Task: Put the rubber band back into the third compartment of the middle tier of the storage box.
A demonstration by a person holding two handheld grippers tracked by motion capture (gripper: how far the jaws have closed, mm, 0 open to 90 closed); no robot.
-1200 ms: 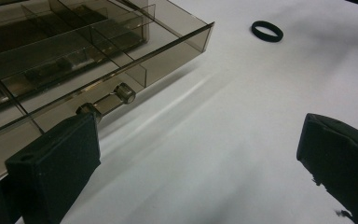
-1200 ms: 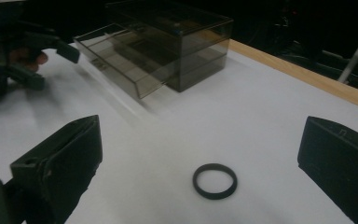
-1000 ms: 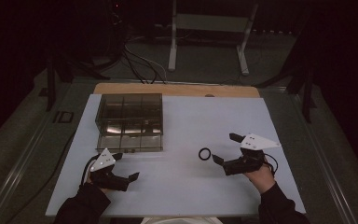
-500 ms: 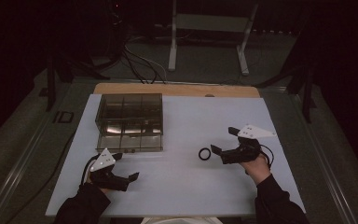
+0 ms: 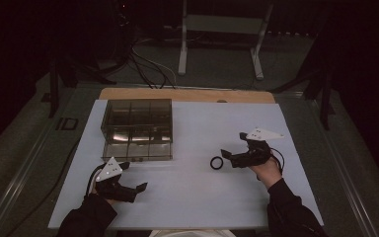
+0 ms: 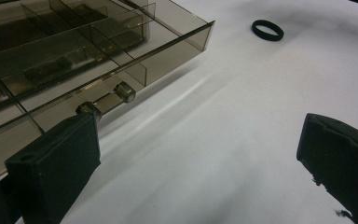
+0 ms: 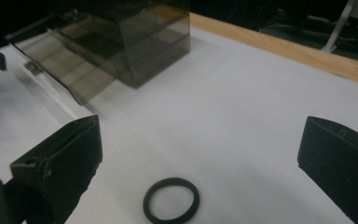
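The dim high view makes the contents of the smoky clear compartment box (image 5: 137,129) hard to make out. The black ring (image 5: 216,163) lies flat on the white surface (image 5: 197,197), just ahead of the right claw (image 5: 225,157), whose jaws stand wide apart, holding nothing. The left claw (image 5: 137,190) rests low near the box's front, jaws wide and bare too.

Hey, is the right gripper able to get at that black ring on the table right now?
Probably yes. The right gripper is open, its fingers stand either side of the black ring, and the white table between them is bare. The smoky plastic organizer box sits well off to the side.
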